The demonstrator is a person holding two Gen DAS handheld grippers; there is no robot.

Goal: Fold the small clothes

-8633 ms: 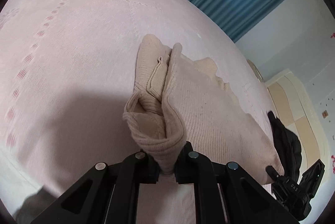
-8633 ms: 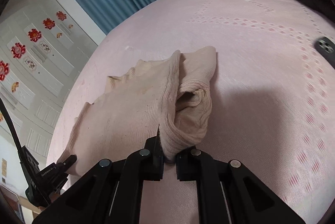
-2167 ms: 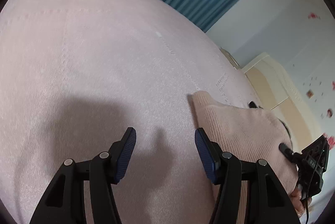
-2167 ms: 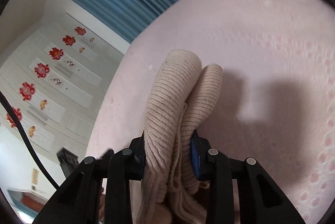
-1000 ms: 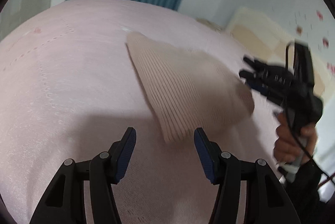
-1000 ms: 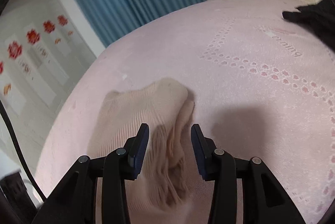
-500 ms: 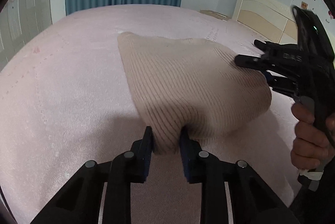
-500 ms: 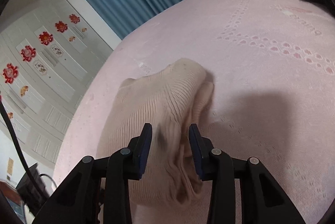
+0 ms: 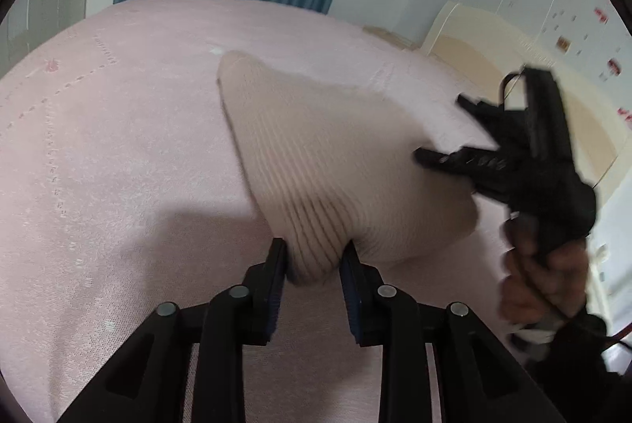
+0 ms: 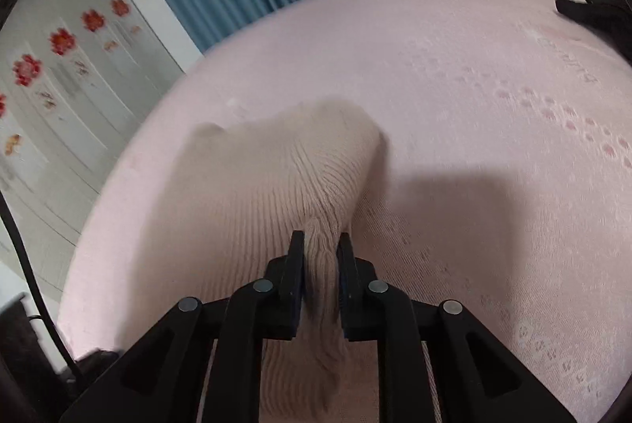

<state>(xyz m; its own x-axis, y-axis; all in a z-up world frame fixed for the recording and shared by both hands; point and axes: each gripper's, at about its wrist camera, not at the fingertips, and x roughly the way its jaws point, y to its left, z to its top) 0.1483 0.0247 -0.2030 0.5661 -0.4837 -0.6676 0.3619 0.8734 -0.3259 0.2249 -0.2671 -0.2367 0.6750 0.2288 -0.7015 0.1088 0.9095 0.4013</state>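
Between the left gripper (image 9: 314, 255) pads the beige knit garment (image 9: 335, 162) corner is hidden, its ribs smeared with blur, and the dark cloth (image 10: 600, 16) far right of the right gripper (image 10: 320, 251) is cut off.

One knitted garment (image 9: 339, 162), two grippers (image 9: 314, 257)

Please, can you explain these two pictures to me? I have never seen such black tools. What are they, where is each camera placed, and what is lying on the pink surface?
There is no robot here. A person holds a hand tool with a two-finger claw in each hand, and a wide-angle camera on each tool looks forward along its fingers. One picture comes from the left claw, the other from the right claw. A beige ribbed knit garment lies on a pink bedspread. Both claws have just been closing and now pinch folds of the garment at two different places. The left view also shows the person's hand holding the right tool.
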